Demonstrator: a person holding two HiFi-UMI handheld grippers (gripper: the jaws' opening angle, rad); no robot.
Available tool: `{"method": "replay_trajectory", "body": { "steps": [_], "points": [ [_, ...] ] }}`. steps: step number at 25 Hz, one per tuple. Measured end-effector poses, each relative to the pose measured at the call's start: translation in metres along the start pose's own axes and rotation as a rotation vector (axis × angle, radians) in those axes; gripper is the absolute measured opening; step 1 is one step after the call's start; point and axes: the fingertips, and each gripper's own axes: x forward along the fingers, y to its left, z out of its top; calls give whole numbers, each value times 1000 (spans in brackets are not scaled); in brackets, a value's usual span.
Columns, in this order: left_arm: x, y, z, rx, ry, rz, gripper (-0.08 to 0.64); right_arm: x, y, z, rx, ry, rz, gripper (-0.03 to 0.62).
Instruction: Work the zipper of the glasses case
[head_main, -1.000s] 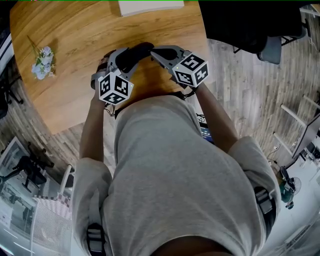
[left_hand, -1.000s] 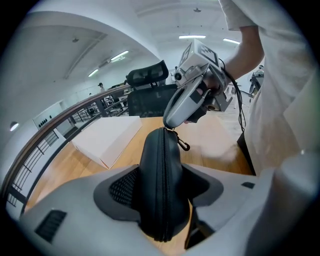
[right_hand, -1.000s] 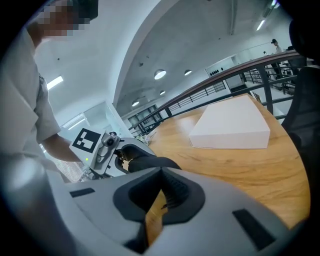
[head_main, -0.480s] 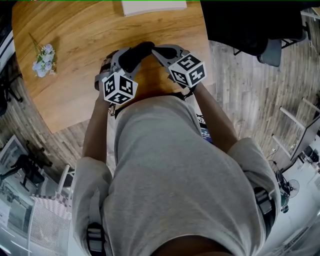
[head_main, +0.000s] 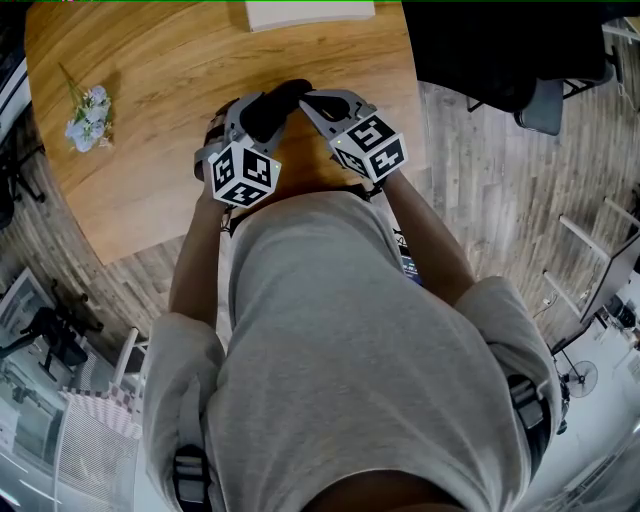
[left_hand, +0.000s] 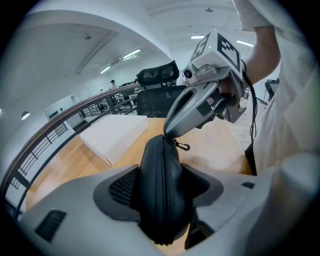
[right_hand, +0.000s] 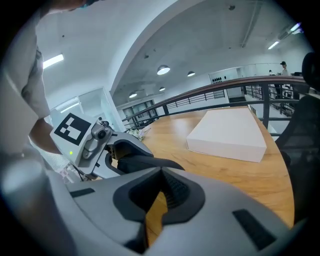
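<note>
Glasses case sits by the desk's near edge, between the left gripper's jaws. The right gripper is at its right end. A box lies at the far edge and flowers at the left.

Both forearms forward; left gripper clamped on the glasses case, right gripper jaws fully together.

Black glasses case, on edge
</note>
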Motion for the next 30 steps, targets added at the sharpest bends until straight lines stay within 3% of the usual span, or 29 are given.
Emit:
{"method": "replay_trajectory", "body": {
  "steps": [4,11,18,26,30],
  "points": [
    [-5,-2,7,-7,-56,-26,273,-4,-7,1,74,-29,18,25],
    [-12,-1,14,30,-88,-15,273,-4,-9,0,112,-27,29,25],
    [-6,1,9,-31,-53,17,272,3,9,4,52,-9,49,25],
    [-5,-5,12,-69,-106,-61,273,-4,9,8,127,-53,81,25],
    [-5,-6,12,-44,-126,-38,273,-6,7,9,125,-51,82,25]
  ]
}}
